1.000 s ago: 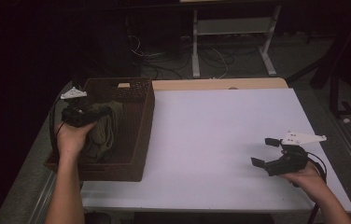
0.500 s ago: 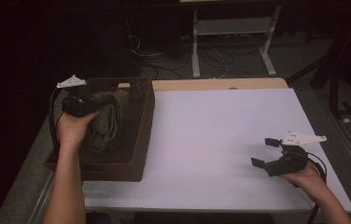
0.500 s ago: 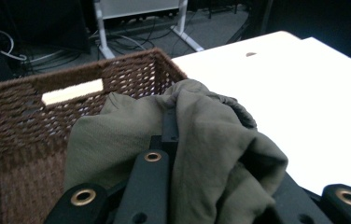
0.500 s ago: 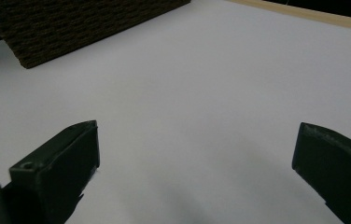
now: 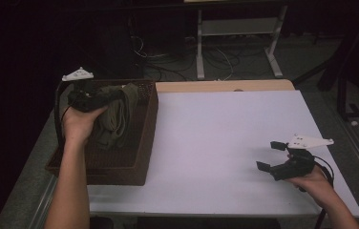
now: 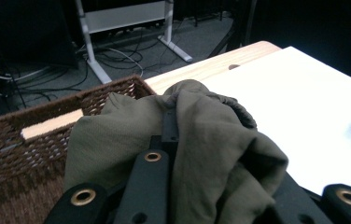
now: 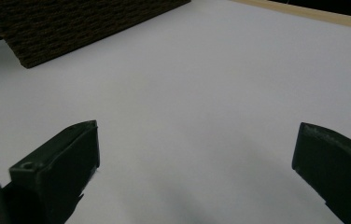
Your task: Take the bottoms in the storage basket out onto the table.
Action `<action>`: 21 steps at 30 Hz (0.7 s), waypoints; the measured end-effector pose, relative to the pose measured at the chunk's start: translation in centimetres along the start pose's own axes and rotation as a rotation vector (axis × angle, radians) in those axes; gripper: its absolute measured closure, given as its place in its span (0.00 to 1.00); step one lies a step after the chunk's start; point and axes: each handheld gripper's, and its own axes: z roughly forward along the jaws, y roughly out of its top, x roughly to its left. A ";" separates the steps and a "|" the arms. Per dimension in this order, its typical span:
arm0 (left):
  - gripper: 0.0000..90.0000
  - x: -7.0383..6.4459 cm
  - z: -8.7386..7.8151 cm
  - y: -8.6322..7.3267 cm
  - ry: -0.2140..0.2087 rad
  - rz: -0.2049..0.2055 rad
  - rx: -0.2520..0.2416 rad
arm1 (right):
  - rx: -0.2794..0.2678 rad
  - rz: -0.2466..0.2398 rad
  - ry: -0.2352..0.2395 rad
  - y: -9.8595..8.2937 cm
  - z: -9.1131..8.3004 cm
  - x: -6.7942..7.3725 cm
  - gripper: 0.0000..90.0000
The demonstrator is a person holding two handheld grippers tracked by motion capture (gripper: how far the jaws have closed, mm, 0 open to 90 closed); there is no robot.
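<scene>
From the high view we have our left tool (image 5: pixel 113 95) up over the wicker basket (image 5: pixel 142 143) at about nine o'clock on the counter (image 5: pixel 225 143), its jaws clamped on an olive-green cloth (image 5: pixel 118 119) that hangs from them in folds down into the basket. Our left hand (image 5: pixel 79 124) wraps the tool's body, with the grey three-cornered plate above it toward eleven o'clock. Over at four o'clock, well apart from the basket, our right tool (image 5: pixel 267 155) hovers low above the bare white counter, jaws spread wide and pointing toward nine o'clock, nothing between them. Beyond the counter at twelve o'clock we see a white stand (image 5: pixel 235 43) and loose cables on the floor. Now the left gripper view: the cloth (image 6: pixel 187 140) is bunched right over the black jaws, draped across them so that we glimpse just one jaw edge running up through the fabric. The basket rim (image 6: pixel 47 116) curves behind it from nine toward eleven o'clock, and the white counter (image 6: pixel 313 107) stretches off at three o'clock. On to the right gripper view: our two jaws stand far apart, at seven and four o'clock, over plain white counter (image 7: pixel 197 102), and a corner of the basket (image 7: pixel 71 23) sits at eleven o'clock.
</scene>
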 end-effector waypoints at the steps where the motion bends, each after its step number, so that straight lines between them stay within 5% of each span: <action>1: 0.87 -0.2 0.0 0.2 -0.004 0.003 -0.004 | 0.000 0.000 0.000 0.0 0.0 0.0 0.01; 21: 0.86 -2.8 1.1 3.1 -0.077 0.067 -0.039 | -0.006 0.006 0.002 0.0 0.0 0.0 0.01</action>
